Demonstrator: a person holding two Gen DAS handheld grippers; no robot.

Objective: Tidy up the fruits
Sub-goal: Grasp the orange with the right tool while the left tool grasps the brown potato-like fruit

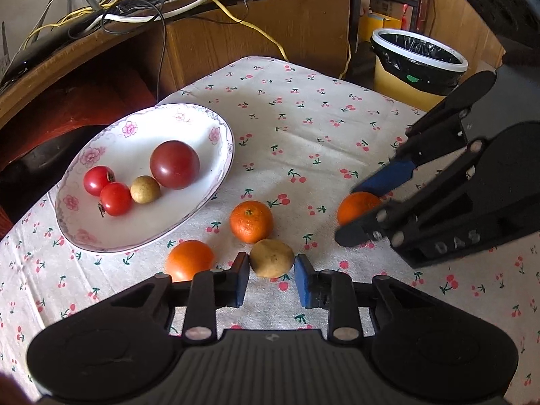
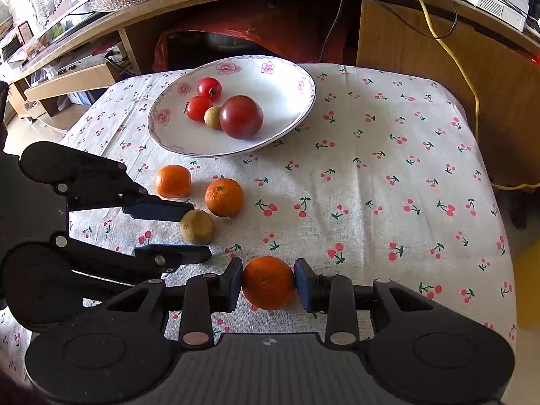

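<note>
Here your cherry-print tablecloth (image 2: 371, 168) sits before a wooden desk (image 1: 270, 27). Your right gripper (image 2: 268, 283) clamps an orange (image 2: 268, 281); your left gripper (image 1: 271, 278) brackets a brown fruit (image 1: 271, 258), pads not touching. Only the left view shows the bin (image 1: 418, 64).

Both wrist cams close, angled down at the plate (image 1: 216, 155): left cam has it upper-left, right cam (image 2: 303, 77) straight ahead; both share it.
</note>
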